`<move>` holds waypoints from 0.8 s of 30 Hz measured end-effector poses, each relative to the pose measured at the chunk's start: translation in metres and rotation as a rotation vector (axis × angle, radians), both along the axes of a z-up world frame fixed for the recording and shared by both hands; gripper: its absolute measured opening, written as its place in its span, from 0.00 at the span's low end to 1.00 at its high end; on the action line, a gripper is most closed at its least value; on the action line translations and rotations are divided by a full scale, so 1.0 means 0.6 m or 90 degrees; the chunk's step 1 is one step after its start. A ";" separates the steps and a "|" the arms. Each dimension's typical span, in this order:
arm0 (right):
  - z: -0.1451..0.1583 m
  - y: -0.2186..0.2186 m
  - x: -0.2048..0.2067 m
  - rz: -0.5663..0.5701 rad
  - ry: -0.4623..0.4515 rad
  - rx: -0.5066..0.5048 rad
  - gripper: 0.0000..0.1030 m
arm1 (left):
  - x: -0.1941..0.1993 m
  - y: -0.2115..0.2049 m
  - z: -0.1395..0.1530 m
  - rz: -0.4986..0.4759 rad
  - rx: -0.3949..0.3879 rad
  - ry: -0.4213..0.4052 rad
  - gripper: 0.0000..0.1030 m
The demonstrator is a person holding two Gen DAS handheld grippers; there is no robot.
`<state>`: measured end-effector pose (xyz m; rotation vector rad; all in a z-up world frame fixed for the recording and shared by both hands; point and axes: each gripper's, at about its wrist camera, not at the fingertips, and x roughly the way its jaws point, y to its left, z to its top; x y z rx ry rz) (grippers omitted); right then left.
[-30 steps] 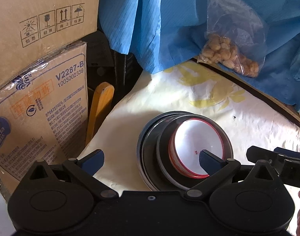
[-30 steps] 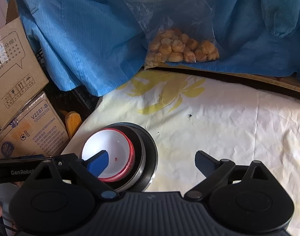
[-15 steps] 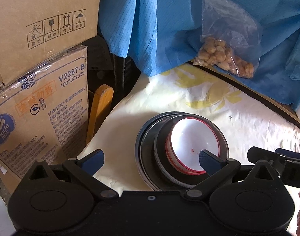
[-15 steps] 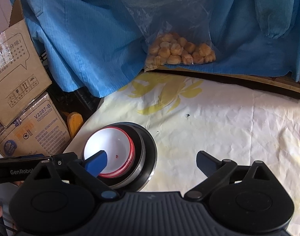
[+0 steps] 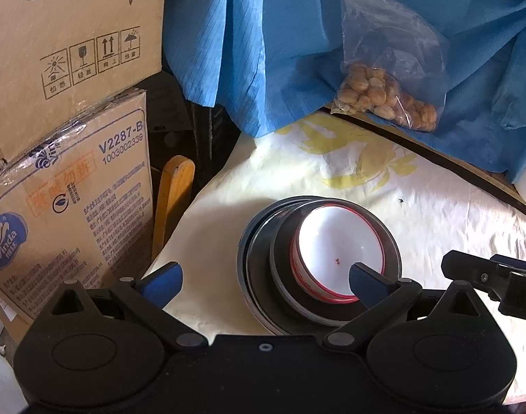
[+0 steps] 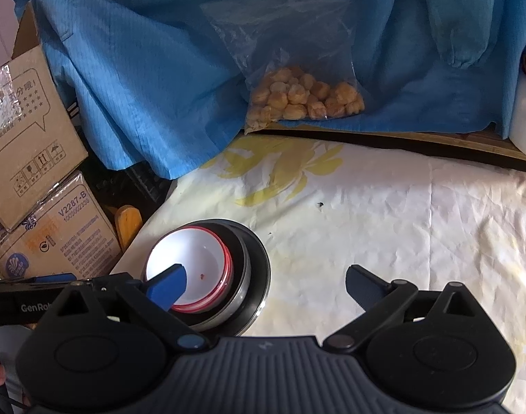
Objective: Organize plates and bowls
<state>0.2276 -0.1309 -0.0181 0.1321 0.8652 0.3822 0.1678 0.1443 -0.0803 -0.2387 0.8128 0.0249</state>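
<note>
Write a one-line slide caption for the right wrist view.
Open right gripper above a white red-rimmed bowl nested in dark round plates on a wrinkled cream floral tablecloth.

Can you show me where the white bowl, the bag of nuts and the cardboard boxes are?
White bowl [image 5: 337, 246], left wrist view, on its inside bottom.
Bag of nuts [image 6: 304, 98], right wrist view, on the nuts.
Cardboard boxes [image 5: 73, 186], left wrist view, on the lower box's front.

Red-rimmed white bowl [image 5: 337, 253]; yellow-flowered tablecloth [image 5: 359, 158]
</note>
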 end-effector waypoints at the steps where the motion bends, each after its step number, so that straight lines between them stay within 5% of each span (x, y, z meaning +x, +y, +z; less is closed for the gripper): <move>1: 0.000 0.000 -0.002 -0.002 -0.001 0.000 0.98 | 0.000 0.000 0.000 -0.003 0.002 -0.001 0.99; 24: 0.009 -0.010 -0.037 0.013 -0.044 0.010 1.00 | -0.046 -0.006 0.009 0.011 0.012 -0.055 0.99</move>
